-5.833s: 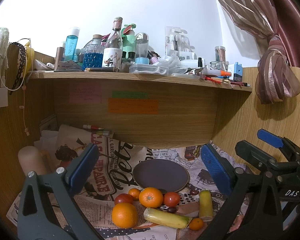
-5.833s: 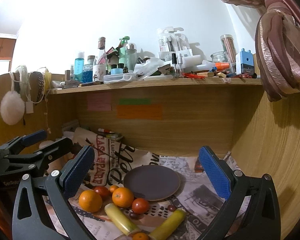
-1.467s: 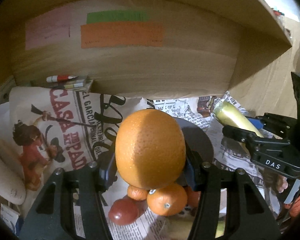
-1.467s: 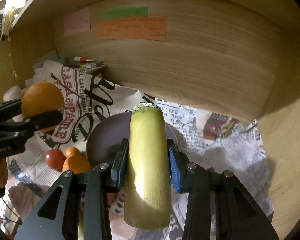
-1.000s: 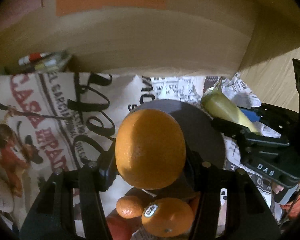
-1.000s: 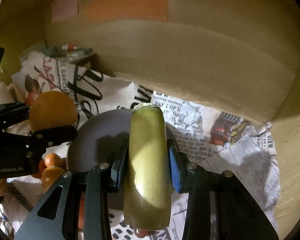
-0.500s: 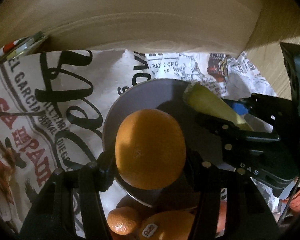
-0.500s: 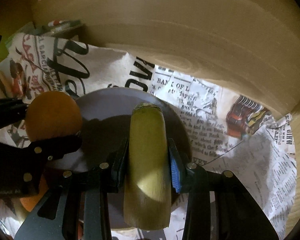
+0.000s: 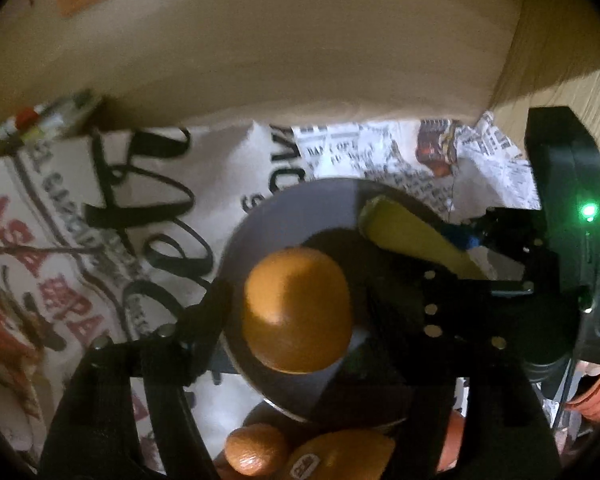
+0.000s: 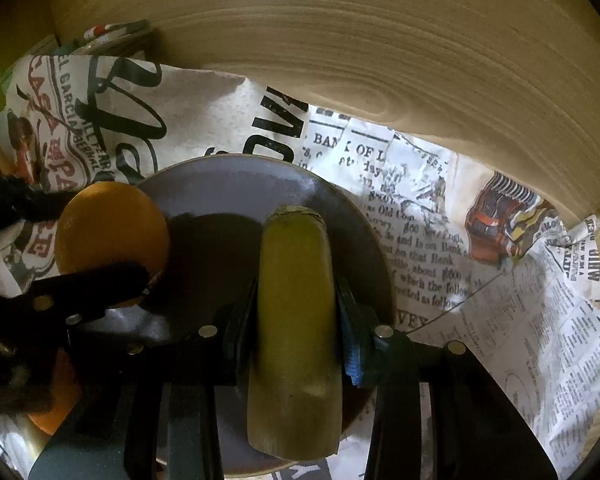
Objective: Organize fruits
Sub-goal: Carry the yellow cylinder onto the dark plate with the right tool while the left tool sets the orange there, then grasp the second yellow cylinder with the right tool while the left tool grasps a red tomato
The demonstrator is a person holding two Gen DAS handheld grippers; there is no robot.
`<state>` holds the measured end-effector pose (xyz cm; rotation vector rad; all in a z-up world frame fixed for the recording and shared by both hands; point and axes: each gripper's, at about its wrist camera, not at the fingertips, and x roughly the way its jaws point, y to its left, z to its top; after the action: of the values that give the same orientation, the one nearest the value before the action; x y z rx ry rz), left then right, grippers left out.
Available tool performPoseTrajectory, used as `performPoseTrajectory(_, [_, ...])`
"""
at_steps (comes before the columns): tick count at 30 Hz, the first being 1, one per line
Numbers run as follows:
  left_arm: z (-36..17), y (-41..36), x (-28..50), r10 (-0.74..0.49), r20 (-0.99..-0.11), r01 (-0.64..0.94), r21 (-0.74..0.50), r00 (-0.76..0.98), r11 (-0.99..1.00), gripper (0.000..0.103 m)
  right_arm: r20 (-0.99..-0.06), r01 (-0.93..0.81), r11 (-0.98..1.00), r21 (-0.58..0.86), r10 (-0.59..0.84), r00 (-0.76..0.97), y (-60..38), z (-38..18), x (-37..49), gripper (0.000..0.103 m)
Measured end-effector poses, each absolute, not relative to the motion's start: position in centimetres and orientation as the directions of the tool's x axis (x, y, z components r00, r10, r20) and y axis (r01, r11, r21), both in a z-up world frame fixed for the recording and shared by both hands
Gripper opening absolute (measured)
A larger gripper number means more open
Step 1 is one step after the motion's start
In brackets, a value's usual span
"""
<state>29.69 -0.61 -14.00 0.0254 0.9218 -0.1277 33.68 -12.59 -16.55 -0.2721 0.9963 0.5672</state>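
Your newspaper-covered surface [image 10: 520, 320] beneath a wooden back wall [image 10: 380, 40], round grey plate [image 10: 236, 184], left gripper [image 9: 300, 316] jaws opening around the round orange fruit [image 9: 296, 308], right gripper [image 10: 296, 328] jaws clenched on the yellow-green banana piece [image 10: 296, 320].

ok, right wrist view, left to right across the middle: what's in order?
Left gripper with jaws opening around the orange → yellow banana piece clamped in the right gripper, over the dark plate → newspaper.

The orange [image 9: 298, 310] is showing a uniform orange skin. The banana piece [image 10: 296, 332] is showing yellow-green. The plate [image 10: 236, 184] is showing matte grey-purple. The newspaper [image 10: 420, 216] covering the counter is showing black print on white, with red lettering toward its left edge. The right claw [image 10: 296, 344] is showing black with blue pads [image 10: 350, 354].
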Motion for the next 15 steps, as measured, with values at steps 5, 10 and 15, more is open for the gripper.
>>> performPoseTrajectory(5, [-12.5,0.4,28.2,-0.088,-0.768,0.097,-0.034,0.635,0.995,0.071,-0.819,-0.556,0.831,0.014,0.329,0.47,-13.0,-15.1,33.2,0.05])
performPoseTrajectory(10, [-10.3,1.3,25.4,-0.075,-0.717,0.078,-0.028,0.693,0.997,0.078,-0.787,-0.556,0.831,0.001,0.344,0.513,-13.6,-12.9,31.6,0.052])
performPoseTrajectory(15, [-9.1,2.2,22.6,-0.06,-0.685,0.054,-0.03,0.726,0.998,0.083,-0.749,-0.565,0.825,-0.001,0.373,0.547,-14.2,-10.6,28.9,0.052])
